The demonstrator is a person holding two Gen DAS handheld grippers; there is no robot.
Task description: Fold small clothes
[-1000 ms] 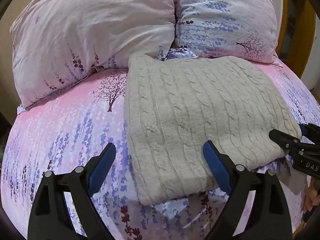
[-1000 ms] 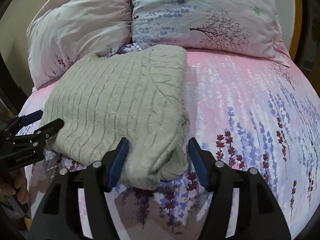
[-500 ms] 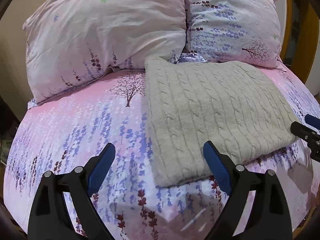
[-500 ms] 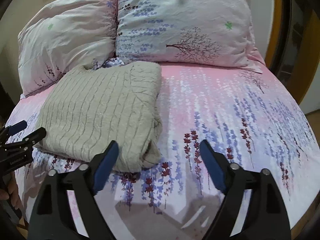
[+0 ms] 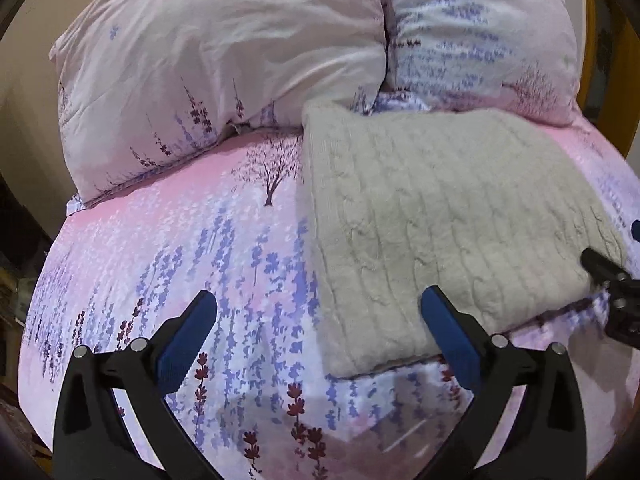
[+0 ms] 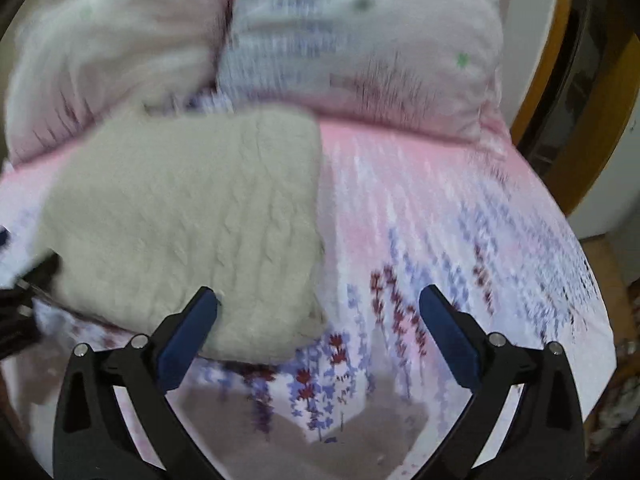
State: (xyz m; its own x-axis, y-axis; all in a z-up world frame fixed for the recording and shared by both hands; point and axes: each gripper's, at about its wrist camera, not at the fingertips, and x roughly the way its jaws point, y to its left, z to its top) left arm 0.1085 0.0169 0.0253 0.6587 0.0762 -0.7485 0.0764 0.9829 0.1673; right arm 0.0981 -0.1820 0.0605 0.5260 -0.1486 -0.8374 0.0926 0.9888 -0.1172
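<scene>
A grey cable-knit sweater (image 5: 448, 220) lies folded into a thick rectangle on the bed, its far edge near the pillows. It also shows in the blurred right wrist view (image 6: 188, 216). My left gripper (image 5: 318, 332) is open and empty, held above the sheet by the sweater's near left corner. My right gripper (image 6: 318, 332) is open and empty, above the sweater's near right corner. The right gripper's tip shows at the right edge of the left wrist view (image 5: 612, 280).
The bed sheet (image 5: 168, 248) is pink with purple flower prints. Two floral pillows (image 5: 224, 68) (image 5: 480, 36) stand against the headboard behind the sweater. A wooden frame (image 6: 580, 132) rises at the bed's right side.
Both grippers have pulled back from the sweater and away from each other. The right gripper, which straddled the sweater's near edge, has opened wider. The sweater stays folded in place.
</scene>
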